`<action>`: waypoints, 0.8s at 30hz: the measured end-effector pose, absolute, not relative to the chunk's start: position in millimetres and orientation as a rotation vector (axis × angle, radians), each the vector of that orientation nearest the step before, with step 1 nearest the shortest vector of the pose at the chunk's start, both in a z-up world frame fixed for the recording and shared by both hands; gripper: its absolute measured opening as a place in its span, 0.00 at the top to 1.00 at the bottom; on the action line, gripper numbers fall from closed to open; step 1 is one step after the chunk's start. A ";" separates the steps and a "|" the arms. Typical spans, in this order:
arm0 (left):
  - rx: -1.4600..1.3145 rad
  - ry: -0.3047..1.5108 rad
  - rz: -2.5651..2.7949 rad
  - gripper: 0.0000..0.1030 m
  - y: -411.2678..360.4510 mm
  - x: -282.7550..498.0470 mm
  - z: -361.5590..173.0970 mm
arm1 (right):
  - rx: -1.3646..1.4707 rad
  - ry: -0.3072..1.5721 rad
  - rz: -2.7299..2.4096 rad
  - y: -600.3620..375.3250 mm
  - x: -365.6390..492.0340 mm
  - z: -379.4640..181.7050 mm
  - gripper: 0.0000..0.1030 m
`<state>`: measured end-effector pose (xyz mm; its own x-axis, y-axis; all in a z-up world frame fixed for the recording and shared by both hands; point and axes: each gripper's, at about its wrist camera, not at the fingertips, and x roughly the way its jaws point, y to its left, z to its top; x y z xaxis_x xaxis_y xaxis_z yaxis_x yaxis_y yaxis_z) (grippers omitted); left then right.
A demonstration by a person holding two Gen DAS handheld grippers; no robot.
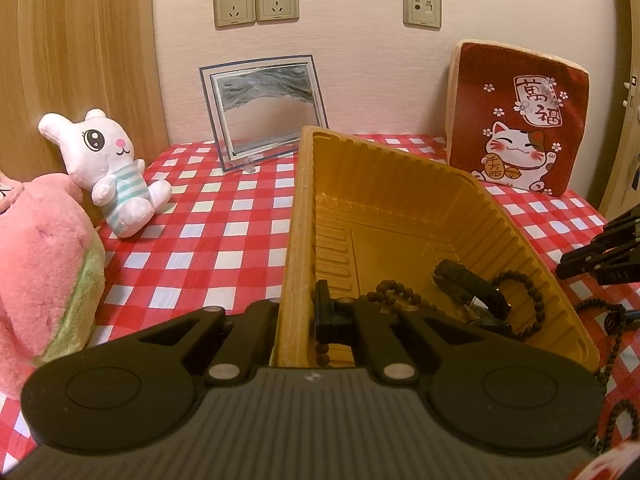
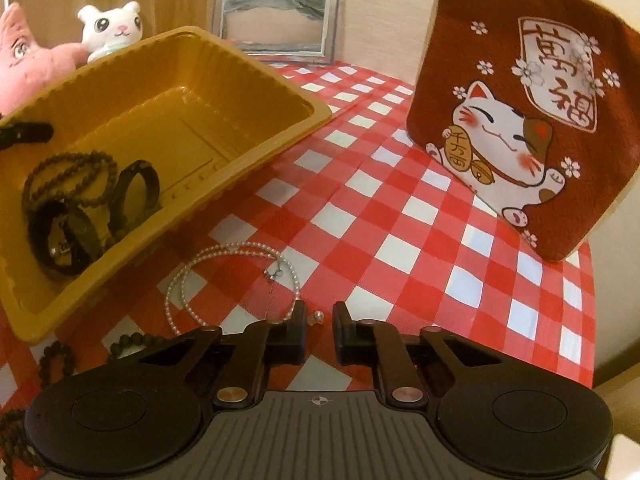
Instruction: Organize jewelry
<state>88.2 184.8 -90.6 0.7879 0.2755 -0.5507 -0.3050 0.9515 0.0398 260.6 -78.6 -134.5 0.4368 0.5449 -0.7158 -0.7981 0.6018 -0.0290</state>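
My left gripper point(image 1: 298, 312) is shut on the left wall of a yellow plastic tray point(image 1: 296, 208) and holds it tilted; its tip shows in the right wrist view point(image 2: 24, 132). In the tray point(image 2: 248, 76) lie dark bead bracelets point(image 2: 68, 172) and black bangles point(image 2: 132, 192). My right gripper point(image 2: 319, 320) is open low over the checked cloth. A white pearl necklace point(image 2: 224, 268) lies just ahead of it beside the tray, with a small pendant point(image 2: 318, 316) between its tips. Dark bead strands point(image 2: 56, 360) lie at the left.
A red lucky-cat cushion point(image 2: 520, 112) leans at the back right. A sand-picture frame point(image 1: 264, 108), a white plush rabbit point(image 1: 112, 168) and a pink plush point(image 1: 44, 264) stand at the back and left. More dark beads point(image 1: 612, 340) lie right of the tray.
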 end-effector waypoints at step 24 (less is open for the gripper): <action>-0.049 0.585 0.313 0.97 184.7 88.0 -90.2 | -0.254 0.609 0.933 -78.4 227.9 -67.7 0.91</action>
<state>88.0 184.7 -90.2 0.7878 0.2766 -0.5503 -0.3045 0.9516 0.0424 227.9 -78.4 -67.7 0.4435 0.6739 -0.5909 -0.8122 0.5809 0.0529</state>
